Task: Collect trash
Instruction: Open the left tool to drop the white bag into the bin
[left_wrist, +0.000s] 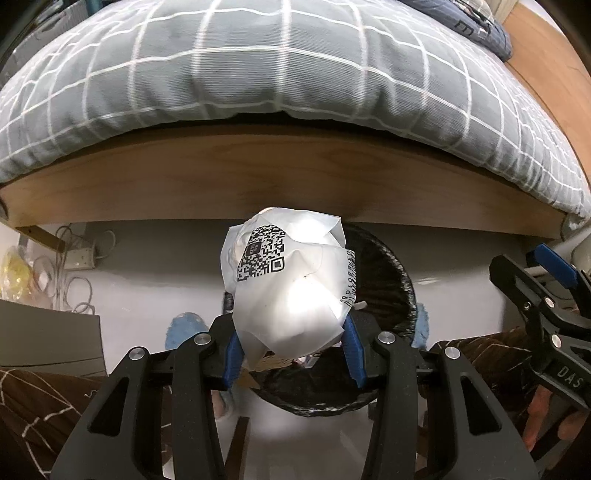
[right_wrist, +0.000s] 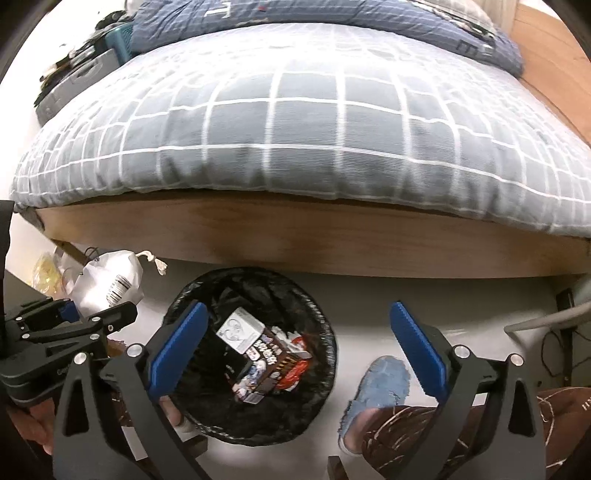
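Observation:
A crumpled white plastic bag (left_wrist: 291, 288) printed with a QR code sits between the blue pads of my left gripper (left_wrist: 291, 350), which is shut on it. The bag hangs over the near-left side of a round bin lined with a black bag (left_wrist: 391, 266). In the right wrist view the same white bag (right_wrist: 107, 284) shows at the left, beside the bin (right_wrist: 325, 332). My right gripper (right_wrist: 297, 314) stands wide open above the bin with nothing between its pads. A printed carton (right_wrist: 255, 354) and wrappers lie inside the bin.
A wooden bed frame (right_wrist: 295, 243) with a grey checked duvet (right_wrist: 295, 129) runs right behind the bin. A blue slipper (right_wrist: 380, 387) and a person's leg in brown patterned trousers (right_wrist: 443, 428) are beside the bin. Cables and a power strip (left_wrist: 79, 258) lie on the floor at the left.

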